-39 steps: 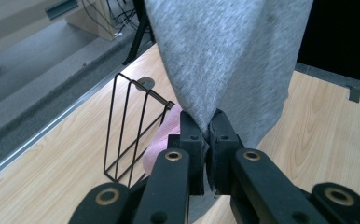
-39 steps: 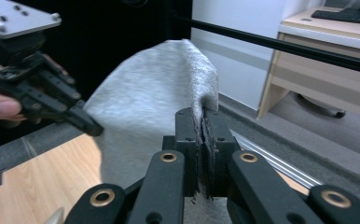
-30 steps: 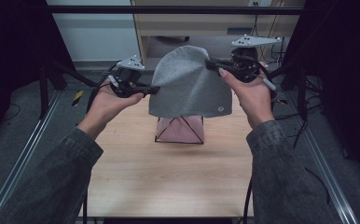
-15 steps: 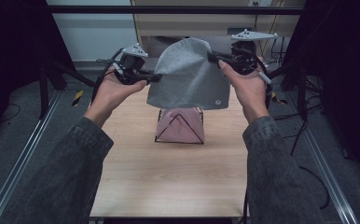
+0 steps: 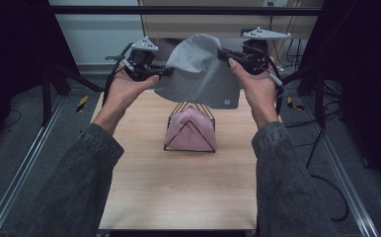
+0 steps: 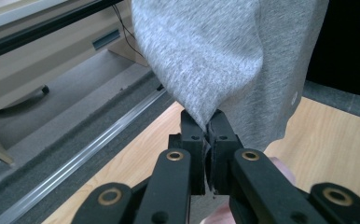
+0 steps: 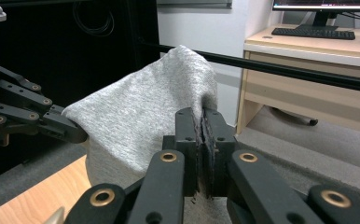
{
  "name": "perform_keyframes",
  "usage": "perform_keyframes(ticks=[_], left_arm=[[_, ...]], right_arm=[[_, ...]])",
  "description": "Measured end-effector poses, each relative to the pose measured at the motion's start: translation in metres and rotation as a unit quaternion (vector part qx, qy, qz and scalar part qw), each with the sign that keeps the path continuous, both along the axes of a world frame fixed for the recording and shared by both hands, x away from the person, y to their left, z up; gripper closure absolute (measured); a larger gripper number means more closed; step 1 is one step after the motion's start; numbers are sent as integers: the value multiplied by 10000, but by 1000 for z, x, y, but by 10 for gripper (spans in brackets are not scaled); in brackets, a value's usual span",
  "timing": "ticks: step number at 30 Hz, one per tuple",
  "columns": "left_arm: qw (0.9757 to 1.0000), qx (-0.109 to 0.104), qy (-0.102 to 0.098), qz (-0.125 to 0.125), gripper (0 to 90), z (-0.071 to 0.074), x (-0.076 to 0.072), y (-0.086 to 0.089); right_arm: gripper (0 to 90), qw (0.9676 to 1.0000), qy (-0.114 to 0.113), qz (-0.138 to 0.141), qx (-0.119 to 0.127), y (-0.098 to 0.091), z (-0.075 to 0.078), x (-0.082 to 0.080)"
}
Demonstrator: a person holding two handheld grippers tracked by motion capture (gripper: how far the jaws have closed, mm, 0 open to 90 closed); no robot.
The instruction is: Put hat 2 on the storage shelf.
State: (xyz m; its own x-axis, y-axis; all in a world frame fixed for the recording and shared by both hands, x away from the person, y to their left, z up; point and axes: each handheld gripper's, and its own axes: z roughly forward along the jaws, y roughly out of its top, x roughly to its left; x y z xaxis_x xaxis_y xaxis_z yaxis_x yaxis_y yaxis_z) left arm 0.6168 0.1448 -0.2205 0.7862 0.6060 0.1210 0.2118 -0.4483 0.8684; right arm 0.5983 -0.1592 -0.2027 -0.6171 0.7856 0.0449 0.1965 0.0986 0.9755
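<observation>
Pale wooden table (image 5: pixel 178 187) stretching forward between two grey-sleeved forearms, with dark carpet and metal rails to either side. Above its far half, a grey cloth (image 5: pixel 198 74) held up in the air, stretched between both grippers and draped down in a loose fold, a small round mark near its lower right corner — clear of the tabletop, hanging just over the rack below. Under it, near the table's middle, a black wire rack (image 5: pixel 191 129) with a folded pink cloth (image 5: pixel 188 133) tucked inside its triangular frame. At the grey cloth's left edge, the left gripper (image 5: pixel 163 72), jaws pinched tight on a gathered bit of fabric, seen close in the left gripper view (image 6: pixel 207 133). At the upper right edge, the right gripper (image 5: pixel 224 53), jaws likewise clamped together on the cloth's hem — fabric squeezed between the pads in the right gripper view (image 7: pixel 201 126).
</observation>
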Motion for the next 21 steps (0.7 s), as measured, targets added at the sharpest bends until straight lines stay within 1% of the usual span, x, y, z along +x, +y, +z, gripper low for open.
perform_keyframes(ticks=[1,2,4,6,8,9,10,11,14,16,17,20,21], left_arm=[[10000,-8,9,-4,872,-1,1,0],[10000,39,22,-22,872,-4,2,-1],[9999,134,-32,-10,871,-8,3,-3],[9999,130,-39,33,871,-12,6,-3],[9999,58,-57,108,871,-17,12,-1],[9999,19,-57,134,871,-19,14,-1],[9998,-8,-70,180,871,-23,17,-1],[9997,-52,-68,211,871,-25,19,-1],[9997,-92,-86,224,871,-30,25,-3],[9995,-140,-143,261,871,-29,28,-4],[9993,-208,-151,284,871,-28,29,-4],[9994,-217,-140,251,872,-28,31,-5],[9993,-250,-150,237,872,-28,31,-5]], right_arm=[[863,10000,-10,8,-5,1,-1,3],[862,10000,4,12,-8,1,-3,4],[863,9999,52,-2,-102,2,-7,9],[863,9999,78,-6,-128,3,-12,13],[863,9998,95,-11,-159,3,-17,18],[862,9995,48,-61,-295,4,-18,20],[862,9994,35,-77,-326,4,-19,21],[862,9996,14,-59,-266,3,-21,24],[862,9997,32,-71,-229,1,-25,31],[862,9998,50,-97,-189,-2,-27,35],[862,9998,51,-100,-141,-3,-28,37],[862,9999,63,-101,-100,-5,-29,39],[862,9999,68,-103,-75,-6,-29,40]])
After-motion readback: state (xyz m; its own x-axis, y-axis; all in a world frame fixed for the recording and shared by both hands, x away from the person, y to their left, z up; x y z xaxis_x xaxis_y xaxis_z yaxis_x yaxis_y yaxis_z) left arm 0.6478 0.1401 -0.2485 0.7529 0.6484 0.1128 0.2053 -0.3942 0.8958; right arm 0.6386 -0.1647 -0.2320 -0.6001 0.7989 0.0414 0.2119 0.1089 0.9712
